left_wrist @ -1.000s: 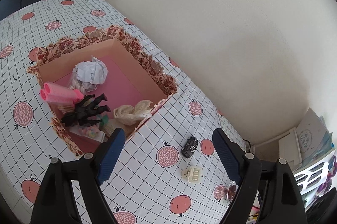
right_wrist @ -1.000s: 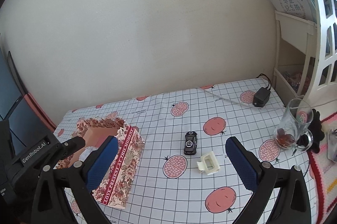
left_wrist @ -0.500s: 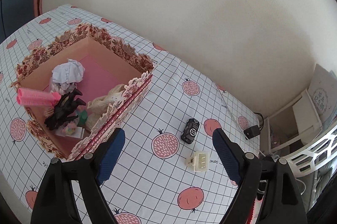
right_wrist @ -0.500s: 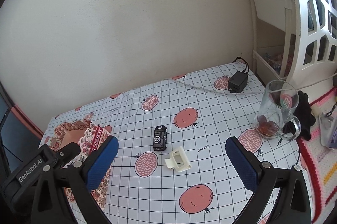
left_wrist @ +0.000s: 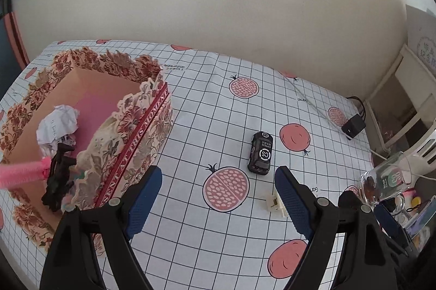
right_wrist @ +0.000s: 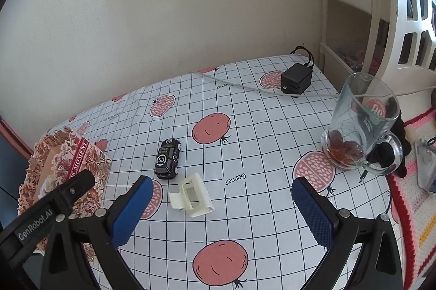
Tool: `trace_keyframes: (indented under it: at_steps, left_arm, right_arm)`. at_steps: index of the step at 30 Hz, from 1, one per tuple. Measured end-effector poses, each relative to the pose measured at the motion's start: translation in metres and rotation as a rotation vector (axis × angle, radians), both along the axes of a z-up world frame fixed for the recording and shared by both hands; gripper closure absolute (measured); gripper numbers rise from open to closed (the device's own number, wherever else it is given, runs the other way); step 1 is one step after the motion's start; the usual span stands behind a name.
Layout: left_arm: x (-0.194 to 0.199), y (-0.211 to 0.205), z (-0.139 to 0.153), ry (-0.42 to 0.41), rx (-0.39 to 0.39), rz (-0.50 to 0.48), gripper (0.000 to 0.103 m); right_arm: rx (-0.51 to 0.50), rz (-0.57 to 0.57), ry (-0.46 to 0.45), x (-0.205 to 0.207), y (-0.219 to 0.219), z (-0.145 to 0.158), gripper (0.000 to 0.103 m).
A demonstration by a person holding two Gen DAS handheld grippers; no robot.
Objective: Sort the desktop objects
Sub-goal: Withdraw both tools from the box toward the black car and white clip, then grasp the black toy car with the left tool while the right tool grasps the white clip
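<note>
Black toy car (right_wrist: 167, 158) bears white "CS" roundel.

A small black toy car (right_wrist: 167, 158) sits on its wheels, just beside a cream hair clip (right_wrist: 191, 195) near the floral box (left_wrist: 90, 124).

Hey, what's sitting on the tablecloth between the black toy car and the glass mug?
Nothing. In the right wrist view, only bare pomegranate-print tablecloth lies between the black toy car and the glass mug. The white hair clip sits nearer, off that line.
</note>
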State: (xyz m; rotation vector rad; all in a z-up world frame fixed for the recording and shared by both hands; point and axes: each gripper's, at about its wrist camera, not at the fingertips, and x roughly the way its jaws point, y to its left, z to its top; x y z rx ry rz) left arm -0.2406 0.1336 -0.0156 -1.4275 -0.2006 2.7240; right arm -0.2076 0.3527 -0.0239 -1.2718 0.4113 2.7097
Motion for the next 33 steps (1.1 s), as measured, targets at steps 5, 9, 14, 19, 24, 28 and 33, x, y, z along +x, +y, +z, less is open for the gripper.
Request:
trace_keyframes:
  at_steps: [5,9,14,19,24,28,33]
  left_arm:
    - [-0.018,0.014,-0.007,0.012,-0.023,-0.067,0.018]
    - [-0.034,0.020,-0.019,-0.002,0.003,-0.103,0.018]
    - [-0.049,0.027,-0.037,0.002,-0.002,-0.121,0.018]
    - [-0.063,0.035,-0.058,-0.022,0.037,-0.153,0.018]
    - [-0.073,0.044,-0.071,-0.022,0.016,-0.179,0.018]
    - [-0.080,0.047,-0.081,-0.044,0.044,-0.180,0.018]
    - [-0.084,0.052,-0.092,-0.077,0.021,-0.216,0.022]
  right_arm:
    - [0.054,0.055,0.018,-0.006,-0.004,-0.013,0.000]
    - [0.063,0.086,0.010,-0.014,-0.008,-0.027,0.000]
    - [0.102,0.155,0.001,-0.022,-0.025,-0.049,0.004]
    - [0.108,0.201,-0.005,-0.028,-0.037,-0.062,0.010]
    - [0.100,0.217,-0.016,-0.033,-0.040,-0.070,0.017]
    - [0.077,0.219,-0.014,-0.033,-0.040,-0.070,0.025]
    - [0.031,0.252,-0.021,-0.033,-0.042,-0.069,0.027]
